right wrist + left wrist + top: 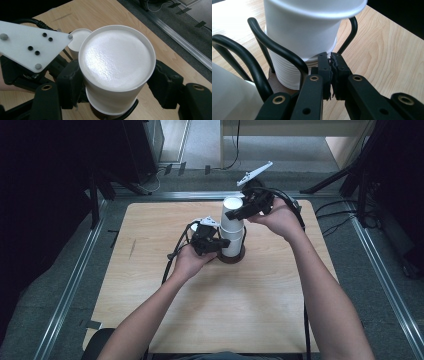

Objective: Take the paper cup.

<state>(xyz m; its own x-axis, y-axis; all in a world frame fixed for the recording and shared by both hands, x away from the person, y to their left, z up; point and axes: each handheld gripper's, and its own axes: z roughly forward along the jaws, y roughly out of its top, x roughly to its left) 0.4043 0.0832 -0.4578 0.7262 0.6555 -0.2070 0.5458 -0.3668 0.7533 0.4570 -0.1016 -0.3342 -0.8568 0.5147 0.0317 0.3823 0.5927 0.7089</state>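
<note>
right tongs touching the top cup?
Touching. The right gripper view shows both jaws of the right tongs pressed against opposite sides of the top cup, no gap.

A stack of cups point(232, 227) stands upside down in a wire holder point(231, 256) near the middle of the surface point(260, 305), a bit toward the far side. The top cup point(117, 65) sits over the others. The right tongs point(240, 213) are up by that top cup, one jaw on each side. The left tongs point(220, 243) are low, at the left of the stack. One more cup point(78, 40) stands behind the left tongs, just beside the holder.
</note>
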